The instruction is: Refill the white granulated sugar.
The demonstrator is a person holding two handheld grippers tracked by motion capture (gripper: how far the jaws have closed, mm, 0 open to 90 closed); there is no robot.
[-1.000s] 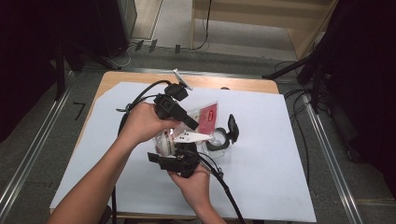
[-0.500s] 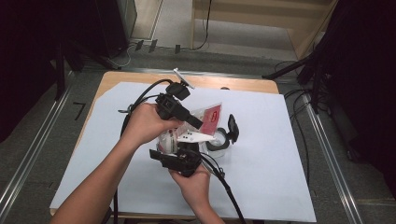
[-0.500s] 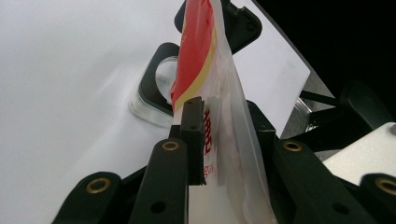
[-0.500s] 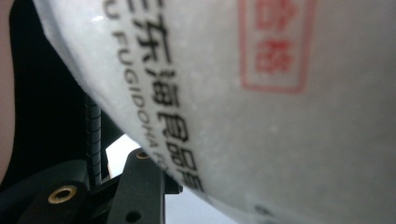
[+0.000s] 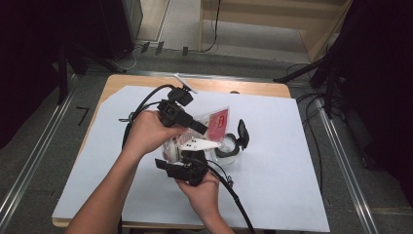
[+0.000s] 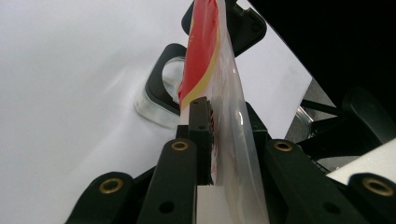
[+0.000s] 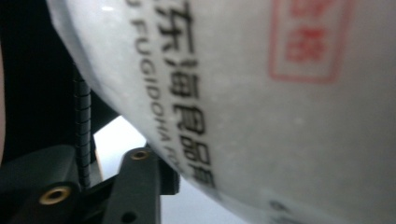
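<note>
A plastic bag (image 5: 217, 119) with a red label and clear top is held up at the table's middle. My left gripper (image 5: 200, 128) is shut on its upper edge; in the left gripper view the jaws (image 6: 219, 116) pinch the clear and red film (image 6: 201, 56). My right gripper (image 5: 185, 157) comes from below, shut on the bag's white lower part (image 7: 261, 93), which carries black print and a red stamp. One finger (image 7: 140, 186) of the right gripper shows beside the bag. Just right of the bag stands a clear container (image 5: 228, 147) with a black rim, its black lid (image 5: 242, 132) flipped up.
A white sheet (image 5: 277, 165) covers the wooden table (image 5: 253, 87). Black cables (image 5: 146, 100) trail from both grippers over the left and front of the sheet. Metal rails (image 5: 341, 161) run along both sides of the table on the floor.
Both grippers keep hold of the bag in nearly the same spot. The left hand has shifted only slightly.
</note>
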